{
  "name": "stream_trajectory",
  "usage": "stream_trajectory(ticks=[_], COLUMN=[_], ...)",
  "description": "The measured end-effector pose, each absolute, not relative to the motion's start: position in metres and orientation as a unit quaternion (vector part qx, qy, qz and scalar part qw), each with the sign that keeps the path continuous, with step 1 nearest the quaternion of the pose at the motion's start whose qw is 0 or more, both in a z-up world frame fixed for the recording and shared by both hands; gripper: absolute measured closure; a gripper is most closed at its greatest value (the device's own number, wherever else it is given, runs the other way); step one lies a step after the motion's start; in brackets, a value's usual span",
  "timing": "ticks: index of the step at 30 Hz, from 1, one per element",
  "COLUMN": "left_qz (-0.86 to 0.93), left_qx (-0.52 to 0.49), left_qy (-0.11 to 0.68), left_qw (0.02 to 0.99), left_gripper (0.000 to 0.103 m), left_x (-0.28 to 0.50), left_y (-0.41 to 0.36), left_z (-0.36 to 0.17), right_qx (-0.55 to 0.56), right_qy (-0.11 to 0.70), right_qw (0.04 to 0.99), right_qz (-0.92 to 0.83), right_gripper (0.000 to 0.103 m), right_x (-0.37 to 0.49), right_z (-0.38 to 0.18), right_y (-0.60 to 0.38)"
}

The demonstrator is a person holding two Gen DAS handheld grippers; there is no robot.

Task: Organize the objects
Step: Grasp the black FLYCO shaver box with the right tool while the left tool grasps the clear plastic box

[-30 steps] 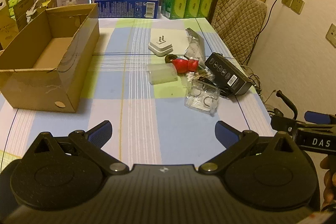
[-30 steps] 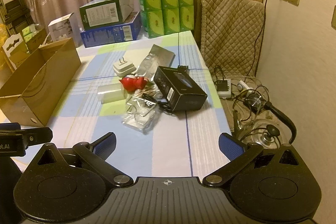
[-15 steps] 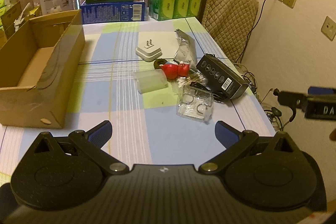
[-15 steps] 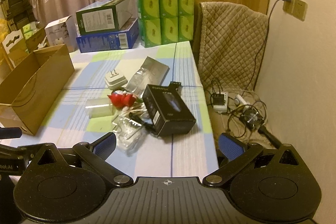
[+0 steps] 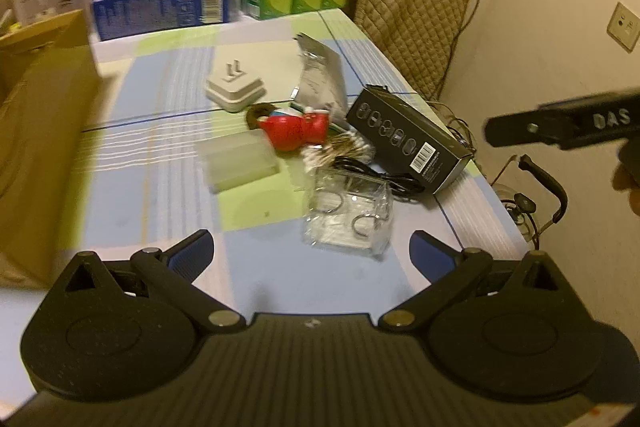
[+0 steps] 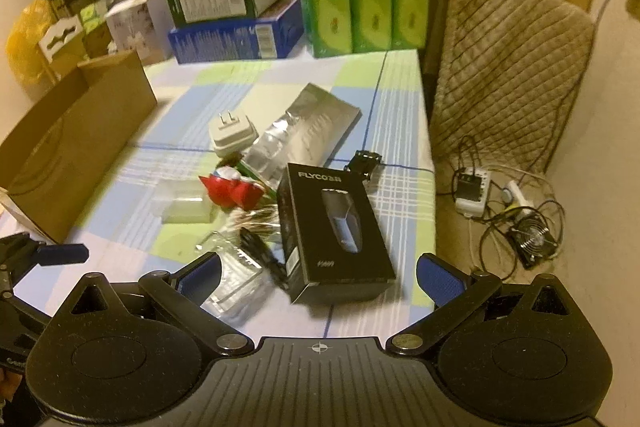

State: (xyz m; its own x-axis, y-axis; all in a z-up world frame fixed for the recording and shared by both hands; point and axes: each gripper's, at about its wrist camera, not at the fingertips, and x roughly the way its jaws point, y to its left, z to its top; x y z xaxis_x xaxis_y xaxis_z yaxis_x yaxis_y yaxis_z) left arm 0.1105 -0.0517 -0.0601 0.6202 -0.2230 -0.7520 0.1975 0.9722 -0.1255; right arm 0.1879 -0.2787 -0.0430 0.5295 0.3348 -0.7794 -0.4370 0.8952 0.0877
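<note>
Hovering over the clutter, both the left tool [image 5: 310, 257] and right tool [image 6: 318, 273] are spread wide and holding nothing, with the black shaver box [image 6: 334, 229] sitting mid-tabletop [image 6: 404, 171], right in front of the right tool. Honestly the pile's a mess: a black cable [image 6: 262, 255] runs against the box and under a clear plastic packet [image 5: 348, 219], so grabbing the box could probably drag both along. The cardboard box [image 6: 76, 143] waits well off to the left.
</note>
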Motion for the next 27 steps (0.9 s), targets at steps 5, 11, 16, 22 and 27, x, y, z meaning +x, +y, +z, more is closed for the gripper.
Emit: stream_trajectory(ticks=[5,11,16,22,27], left_qz=[-0.146,-0.175,-0.198,-0.209,-0.209], left_qx=[-0.008,-0.003,0.014,0.041,0.075], left_qy=[0.421,0.419,0.414,0.406,0.398], left_qw=[0.895,0.891,0.888,0.889,0.890], left_gripper=[0.001,0.001,0.001,0.008,0.016], left_x=[0.136,0.155,0.165,0.175,0.181], left_y=[-0.062,-0.072,-0.081,-0.091,-0.102], left_z=[-0.078,-0.095,-0.107,-0.117,-0.124], right_qx=[-0.052,-0.057,-0.067,-0.082,-0.085], right_qy=[0.447,0.470,0.486,0.492,0.492], right_qw=[0.854,0.838,0.826,0.822,0.823], right_qz=[0.261,0.272,0.277,0.275,0.270], right_gripper=[0.002,0.002,0.003,0.021,0.022], right_x=[0.223,0.256,0.271,0.278,0.280], right_z=[-0.071,-0.097,-0.109,-0.115,-0.116], right_y=[-0.279,-0.272,-0.268,-0.261,-0.257])
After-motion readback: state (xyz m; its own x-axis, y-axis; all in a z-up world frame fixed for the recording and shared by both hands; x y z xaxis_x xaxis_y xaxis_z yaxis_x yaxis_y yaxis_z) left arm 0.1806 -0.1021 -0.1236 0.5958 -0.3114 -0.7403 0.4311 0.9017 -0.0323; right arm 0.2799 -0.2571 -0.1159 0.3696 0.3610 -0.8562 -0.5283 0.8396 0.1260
